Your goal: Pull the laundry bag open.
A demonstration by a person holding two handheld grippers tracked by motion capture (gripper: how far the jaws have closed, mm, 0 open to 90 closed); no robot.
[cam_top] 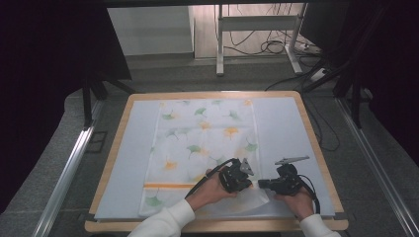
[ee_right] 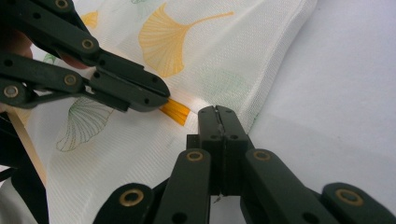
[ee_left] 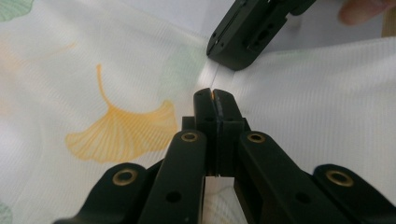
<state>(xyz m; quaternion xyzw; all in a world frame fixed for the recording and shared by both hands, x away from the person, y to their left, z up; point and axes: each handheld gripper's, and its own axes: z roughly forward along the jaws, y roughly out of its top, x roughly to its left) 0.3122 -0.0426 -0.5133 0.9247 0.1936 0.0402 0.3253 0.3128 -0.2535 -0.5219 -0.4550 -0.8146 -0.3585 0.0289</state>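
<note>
A white cloth (cam_top: 202,138) printed with green and orange ginkgo leaves lies flat on the pale mat (cam_top: 126,153), with an orange stripe (cam_top: 168,185) across its near end. My left gripper (cam_top: 251,185) and right gripper (cam_top: 261,184) meet tip to tip over the cloth's near right part. In the left gripper view the jaws of the left gripper (ee_left: 213,94) stand together, pinching a raised crease of the cloth (ee_left: 116,84), with the right gripper (ee_left: 224,51) just beyond. In the right gripper view the right gripper (ee_right: 217,111) is shut on the fold near the cloth's edge, beside the left gripper (ee_right: 163,95) at the orange stripe (ee_right: 176,112).
The mat covers a wooden table (cam_top: 109,168) whose near edge runs just under the person's white sleeves (cam_top: 165,222). Bare mat lies to the left and right of the cloth. Beyond the far edge are grey floor, a metal desk frame (cam_top: 220,44) and loose cables (cam_top: 276,47).
</note>
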